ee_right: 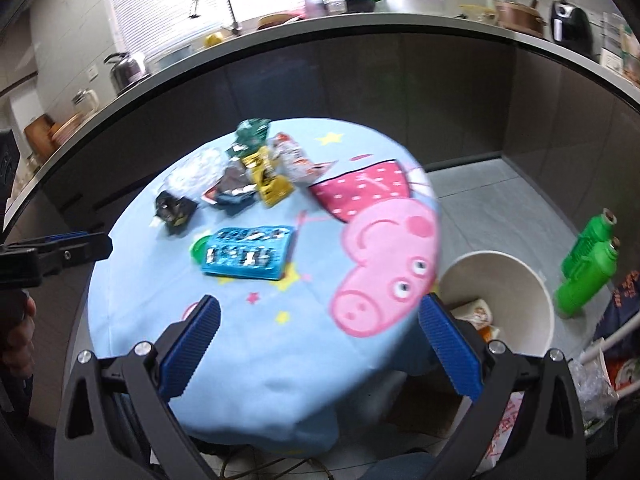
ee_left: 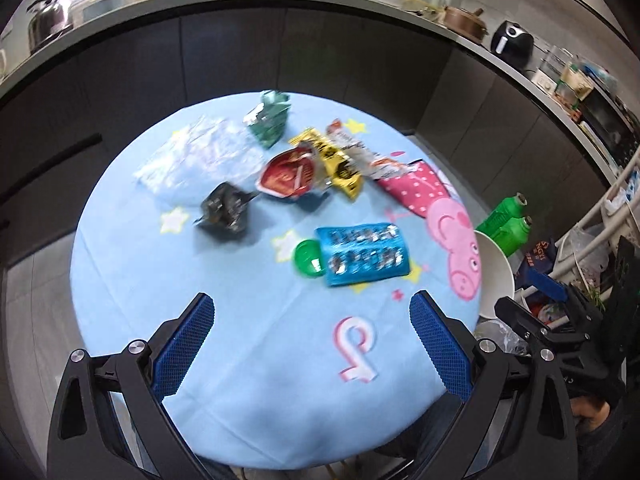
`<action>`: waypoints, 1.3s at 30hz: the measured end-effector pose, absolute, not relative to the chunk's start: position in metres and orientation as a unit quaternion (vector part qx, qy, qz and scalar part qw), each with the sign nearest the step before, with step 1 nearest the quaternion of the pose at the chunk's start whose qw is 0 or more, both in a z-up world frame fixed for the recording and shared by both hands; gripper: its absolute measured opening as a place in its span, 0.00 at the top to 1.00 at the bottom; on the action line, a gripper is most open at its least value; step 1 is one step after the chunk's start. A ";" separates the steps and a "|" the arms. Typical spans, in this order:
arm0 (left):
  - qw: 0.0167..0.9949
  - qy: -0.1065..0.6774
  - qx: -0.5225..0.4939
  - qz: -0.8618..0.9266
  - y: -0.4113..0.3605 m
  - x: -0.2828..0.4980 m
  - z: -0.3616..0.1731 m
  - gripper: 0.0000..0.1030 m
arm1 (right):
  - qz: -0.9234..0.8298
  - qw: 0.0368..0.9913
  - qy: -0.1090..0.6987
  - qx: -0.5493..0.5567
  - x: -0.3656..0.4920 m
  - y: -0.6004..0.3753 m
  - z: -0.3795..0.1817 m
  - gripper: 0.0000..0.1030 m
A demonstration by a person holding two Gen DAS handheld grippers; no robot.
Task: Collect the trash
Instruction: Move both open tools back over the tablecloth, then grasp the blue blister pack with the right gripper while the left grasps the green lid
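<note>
While both hand-held grippers, left and right, hang spread and empty, we're between picks. Nearest: blue foil wrapper, mid-frame on the round blue-clothed worktop. Next: pinch it, drop in white bin, lower right. Blurry, so contents unclear.

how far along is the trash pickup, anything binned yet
Barely started. The white bin beside the table already holds a couple of pieces, including a paper cup. Nothing is in hand: the left gripper and right gripper are both open. The blue wrapper, green lid, black wrapper and the far wrapper pile remain.
</note>
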State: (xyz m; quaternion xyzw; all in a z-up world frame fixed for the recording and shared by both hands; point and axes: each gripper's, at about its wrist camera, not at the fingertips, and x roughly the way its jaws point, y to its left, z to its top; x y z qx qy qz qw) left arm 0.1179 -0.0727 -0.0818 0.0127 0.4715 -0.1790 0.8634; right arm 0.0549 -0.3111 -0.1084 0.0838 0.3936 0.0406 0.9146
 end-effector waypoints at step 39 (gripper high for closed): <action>0.854 0.492 -0.036 -0.168 -0.008 0.138 -0.106 0.38 | 0.241 0.831 0.500 0.041 0.233 -0.243 -0.162 0.10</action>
